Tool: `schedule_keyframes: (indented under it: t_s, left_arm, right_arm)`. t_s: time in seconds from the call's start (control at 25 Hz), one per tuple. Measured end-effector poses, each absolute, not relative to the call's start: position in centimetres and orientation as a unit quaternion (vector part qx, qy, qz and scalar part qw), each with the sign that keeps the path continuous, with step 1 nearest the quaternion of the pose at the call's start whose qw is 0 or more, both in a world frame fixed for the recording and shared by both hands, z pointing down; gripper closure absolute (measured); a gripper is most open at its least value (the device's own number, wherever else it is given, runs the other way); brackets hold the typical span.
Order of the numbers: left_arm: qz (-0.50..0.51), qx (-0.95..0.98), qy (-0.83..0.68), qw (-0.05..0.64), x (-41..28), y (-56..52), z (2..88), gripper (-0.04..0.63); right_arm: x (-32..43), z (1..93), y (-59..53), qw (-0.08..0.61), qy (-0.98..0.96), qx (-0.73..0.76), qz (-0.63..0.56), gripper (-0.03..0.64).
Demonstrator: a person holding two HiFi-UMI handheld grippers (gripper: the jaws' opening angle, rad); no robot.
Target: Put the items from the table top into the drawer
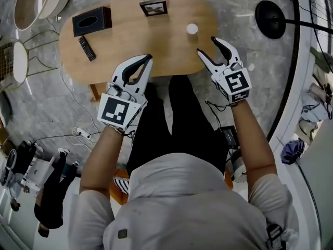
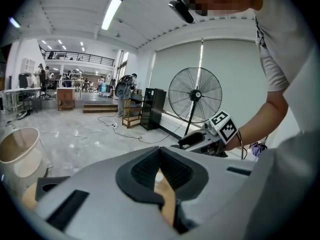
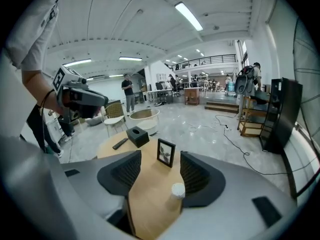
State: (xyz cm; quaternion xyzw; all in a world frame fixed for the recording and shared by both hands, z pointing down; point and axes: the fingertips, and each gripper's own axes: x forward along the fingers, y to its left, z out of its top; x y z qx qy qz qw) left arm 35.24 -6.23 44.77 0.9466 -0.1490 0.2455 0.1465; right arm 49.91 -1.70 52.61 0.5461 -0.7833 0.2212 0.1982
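Looking steeply down on an oval light-wood worktop (image 1: 130, 40) set on a grey stone floor (image 1: 239, 4). At the far left corner, a black rectangular tissue box (image 1: 92, 21). Just in front of that, flat on the wood and apart from it, a slim black remote control (image 1: 87, 48). At the far edge near the middle, a small black-framed picture (image 1: 153, 7), standing upright. Right of centre, alone on bare wood, a small white round cylinder (image 1: 192, 28). All four on the worktop, none touched by either tool.

Over the near edge, the left gripper (image 1: 149, 58), white with black-lined fingers closed tip to tip and nothing clamped. In the left gripper view, only a sliver of wood behind the meeting tips.

To its right, also above the near edge, the right gripper (image 1: 207, 45), with fingers spread wide and empty. Through that gap in the right gripper view, the picture farther off and the white cylinder nearer, both beyond the fingertips and clear of the pads.

Both grippers aimed out over the worktop and tilted downward, well apart, with the person's dark-trousered legs (image 1: 177, 124) below and between them.
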Motion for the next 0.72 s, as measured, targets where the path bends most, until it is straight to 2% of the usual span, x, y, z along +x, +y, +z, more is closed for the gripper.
schedule_keyframes:
  t_s: [0.72]
  left_arm:
    - [0.288, 0.931, -0.125, 0.186, 39.1, -7.2, 63.5, 0.586]
  right_arm:
    - [52.1, 75.8, -4.5, 0.280, -0.772, 0.503, 0.268, 0.330]
